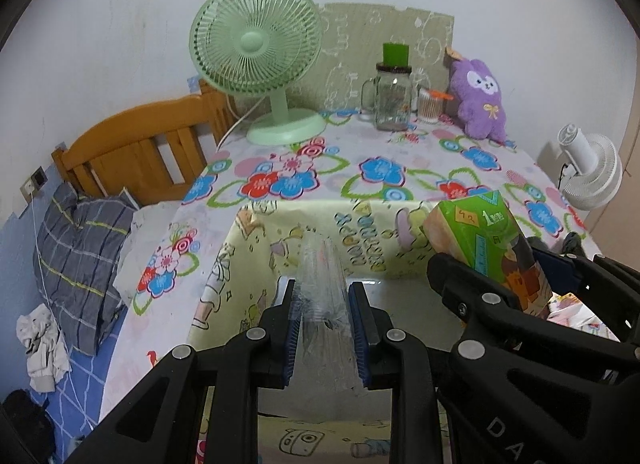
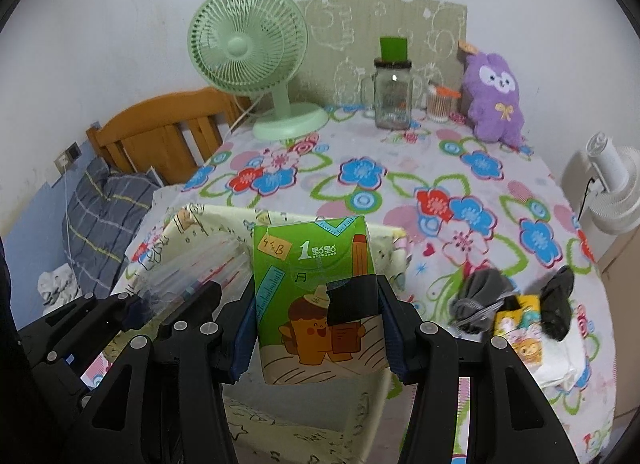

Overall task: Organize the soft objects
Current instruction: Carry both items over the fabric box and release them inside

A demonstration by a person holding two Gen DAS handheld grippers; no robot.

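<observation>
My left gripper [image 1: 325, 334] pinches the clear plastic flap [image 1: 322, 284], keeping the yellow cartoon-print fabric box [image 1: 256, 248] open; my right gripper [image 2: 318, 330], at three o'clock, clamps the green soft tissue pack [image 2: 316, 296] above it.

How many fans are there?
2. The green fan stands at the back left of the flowery table, near the glass jar. The white fan is off the table's right edge. Others could be out of view.

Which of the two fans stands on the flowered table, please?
The mint-green fan, upright on its round base at the table's far left corner. The white fan sits beyond the table's right edge.
</observation>
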